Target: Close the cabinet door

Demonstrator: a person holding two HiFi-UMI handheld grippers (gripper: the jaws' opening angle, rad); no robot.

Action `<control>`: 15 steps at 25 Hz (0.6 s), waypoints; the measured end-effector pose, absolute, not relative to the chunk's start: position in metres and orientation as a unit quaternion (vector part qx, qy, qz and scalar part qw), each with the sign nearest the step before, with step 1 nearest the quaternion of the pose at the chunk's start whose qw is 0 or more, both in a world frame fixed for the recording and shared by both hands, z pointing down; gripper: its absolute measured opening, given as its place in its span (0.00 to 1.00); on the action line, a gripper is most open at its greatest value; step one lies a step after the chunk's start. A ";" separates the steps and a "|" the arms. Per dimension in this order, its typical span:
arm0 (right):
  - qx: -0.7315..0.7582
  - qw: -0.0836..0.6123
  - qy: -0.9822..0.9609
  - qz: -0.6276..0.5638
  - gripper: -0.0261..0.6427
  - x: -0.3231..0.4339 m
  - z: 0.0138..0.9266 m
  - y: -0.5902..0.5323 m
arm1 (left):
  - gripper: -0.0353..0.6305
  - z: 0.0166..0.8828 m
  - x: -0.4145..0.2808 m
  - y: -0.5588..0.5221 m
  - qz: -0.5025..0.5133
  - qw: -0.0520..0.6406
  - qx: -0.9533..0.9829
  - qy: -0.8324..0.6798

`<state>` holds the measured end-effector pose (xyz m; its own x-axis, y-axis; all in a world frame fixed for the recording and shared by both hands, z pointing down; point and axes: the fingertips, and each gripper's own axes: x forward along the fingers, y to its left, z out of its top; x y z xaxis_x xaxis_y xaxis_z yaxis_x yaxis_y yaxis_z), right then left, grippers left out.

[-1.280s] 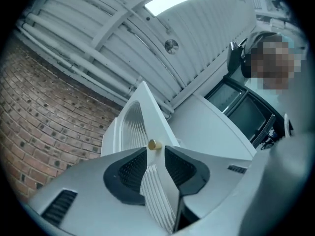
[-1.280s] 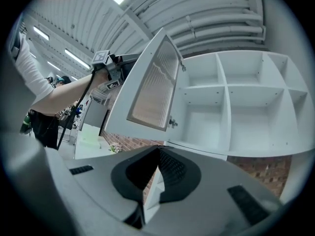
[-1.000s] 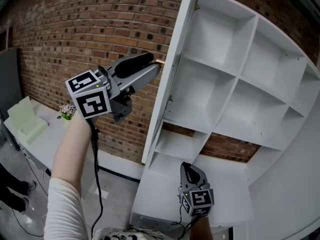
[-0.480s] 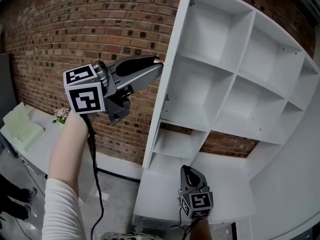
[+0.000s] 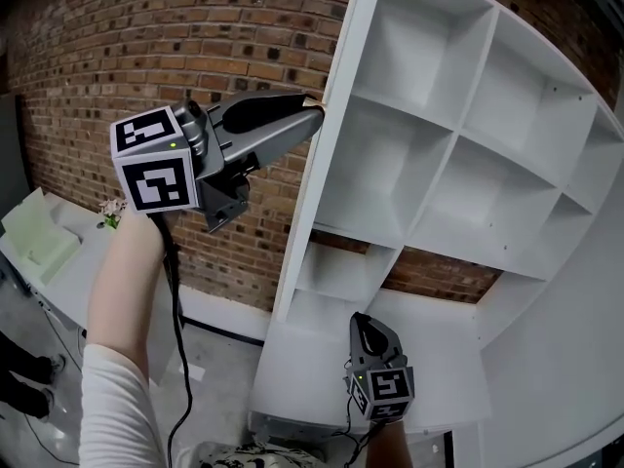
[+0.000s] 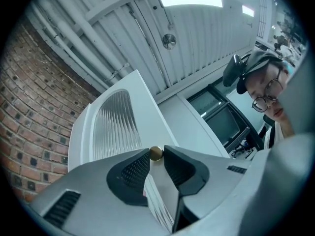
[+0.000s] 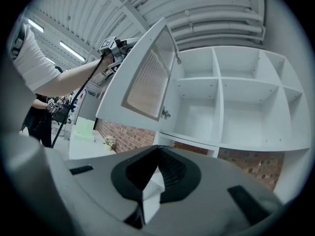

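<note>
A white cabinet [image 5: 458, 154] with open shelves hangs on a brick wall. Its door [image 5: 327, 154] stands wide open, edge-on to me, with a ribbed glass panel [image 7: 147, 75]. My left gripper [image 5: 314, 115] is raised to the door's free edge. Its jaws have just been closing, and the small brass knob [image 6: 155, 153] now sits pinched between the fingertips. My right gripper [image 5: 363, 325] hangs low in front of the cabinet's bottom shelf, shut and holding nothing.
A low white table [image 5: 88, 261] by the brick wall [image 5: 146, 47] carries a pale green box [image 5: 39, 232] and a small flower pot [image 5: 109, 211]. A cable [image 5: 174, 359] hangs from the left gripper. A person [image 6: 266, 90] stands beyond the door.
The left gripper's jaws have closed in on the brass knob, and the hand has shifted slightly along the door edge. The right gripper has barely moved.
</note>
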<state>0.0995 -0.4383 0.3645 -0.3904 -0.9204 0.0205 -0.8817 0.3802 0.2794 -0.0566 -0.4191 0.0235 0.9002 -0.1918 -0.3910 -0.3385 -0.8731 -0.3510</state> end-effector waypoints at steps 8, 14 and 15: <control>0.533 0.078 -0.834 -0.123 0.05 0.146 0.351 -0.452 | 0.21 0.022 -0.015 -0.416 0.172 0.231 -0.942 0.173; 0.533 0.067 -0.835 -0.123 0.05 0.195 0.343 -0.466 | 0.20 0.022 0.019 -0.417 0.168 0.246 -0.931 0.210; 0.532 0.067 -0.835 -0.121 0.05 0.201 0.343 -0.468 | 0.20 0.023 0.023 -0.418 0.169 0.246 -0.930 0.216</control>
